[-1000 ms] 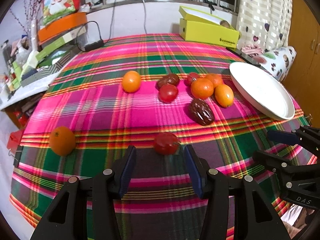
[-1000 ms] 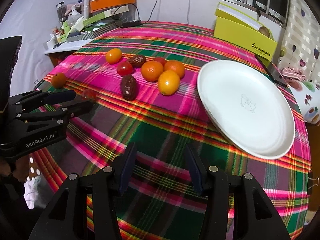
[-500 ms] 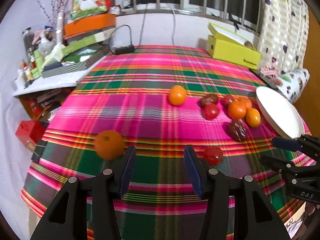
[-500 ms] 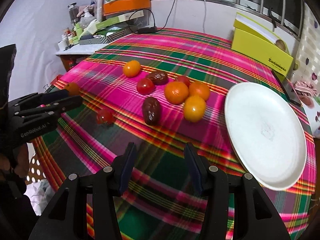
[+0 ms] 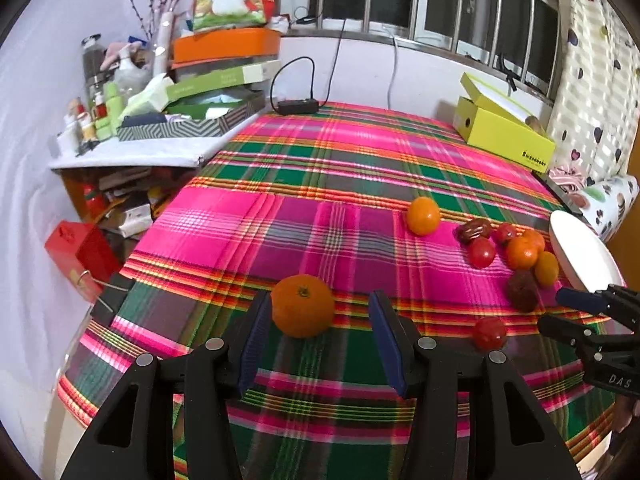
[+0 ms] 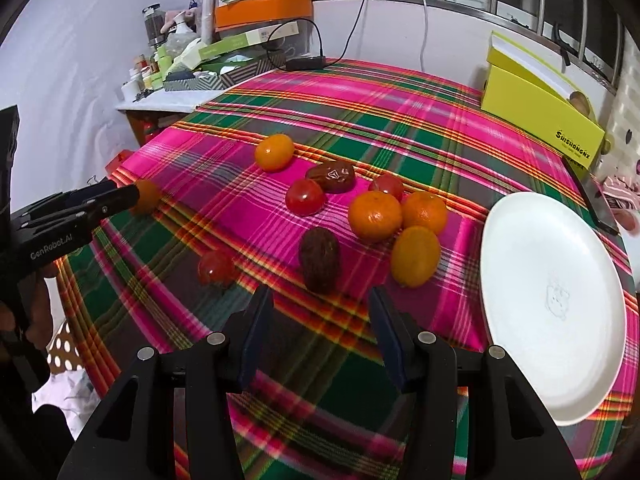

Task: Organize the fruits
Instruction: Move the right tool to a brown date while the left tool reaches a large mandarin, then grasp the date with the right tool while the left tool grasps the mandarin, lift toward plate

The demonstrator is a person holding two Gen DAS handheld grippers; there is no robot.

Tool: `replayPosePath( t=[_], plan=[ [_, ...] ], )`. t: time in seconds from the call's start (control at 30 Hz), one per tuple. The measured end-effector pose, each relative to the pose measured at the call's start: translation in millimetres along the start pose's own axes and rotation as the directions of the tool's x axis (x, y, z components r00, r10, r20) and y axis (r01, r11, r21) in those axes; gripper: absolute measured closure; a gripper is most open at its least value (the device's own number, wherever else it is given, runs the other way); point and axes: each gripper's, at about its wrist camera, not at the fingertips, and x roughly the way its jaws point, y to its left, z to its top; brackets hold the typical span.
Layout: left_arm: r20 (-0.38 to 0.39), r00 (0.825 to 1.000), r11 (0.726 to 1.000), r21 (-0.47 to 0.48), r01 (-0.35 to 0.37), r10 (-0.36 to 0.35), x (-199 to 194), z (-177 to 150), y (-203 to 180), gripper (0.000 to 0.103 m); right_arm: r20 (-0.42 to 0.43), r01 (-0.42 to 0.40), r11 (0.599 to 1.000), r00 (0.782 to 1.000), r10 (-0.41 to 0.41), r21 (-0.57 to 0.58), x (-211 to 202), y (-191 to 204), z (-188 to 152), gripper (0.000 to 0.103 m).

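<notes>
A lone orange (image 5: 303,306) sits on the plaid cloth between the fingers of my left gripper (image 5: 319,320), close to the left finger; the jaws are open around it. A red tomato (image 5: 489,333) lies to its right. From the right wrist, my right gripper (image 6: 320,304) is open and holds nothing, just short of a dark date (image 6: 320,259). Beyond it lie oranges (image 6: 374,216), tomatoes (image 6: 305,197) and another date (image 6: 331,176). A white plate (image 6: 552,312) lies empty at the right. The left gripper (image 6: 100,200) shows at the left edge, at the lone orange (image 6: 146,196).
A yellow box (image 6: 540,108) stands at the far right of the table. A black adapter with cables (image 5: 298,106) lies at the far edge. A cluttered side shelf (image 5: 160,120) and a red box (image 5: 76,252) are left of the table. A phone (image 6: 596,204) lies beyond the plate.
My left gripper has swung left from the red tomato to the lone orange, which now sits between its fingers. The right gripper has moved in toward the fruit cluster.
</notes>
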Motion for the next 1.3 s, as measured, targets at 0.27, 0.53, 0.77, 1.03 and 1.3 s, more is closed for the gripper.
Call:
replayPosePath(
  t=[0.27,0.53,0.77,1.03,1.3],
  plan=[
    [-0.038,0.999,1.000,-0.015,0.006,-0.007,19,-2,8,0.042,-0.016,0.004,1.000,1.000,-0.004,-0.002,14,1,7,0.059],
    [-0.088,0.996,1.000,-0.028,-0.001,-0.001,36,0,11,0.043,-0.036,0.006,1.000,0.999,-0.006,-0.006,25,3,10,0.076],
    [-0.092,0.996,1.000,-0.005,-0.011,0.011,37,2,8,0.051,-0.024,-0.004,1.000,1.000,0.004,-0.002,24,1,10,0.078],
    [-0.088,0.996,1.000,-0.001,-0.016,0.016,30,2,3,0.052,0.005,-0.022,1.000,1.000,0.022,0.013,11,0,5,0.078],
    [-0.068,0.998,0.999,0.028,0.020,-0.018,15,4,-17,0.052,0.041,-0.027,0.999,0.999,0.025,0.030,-5,-4,1,0.079]
  ],
)
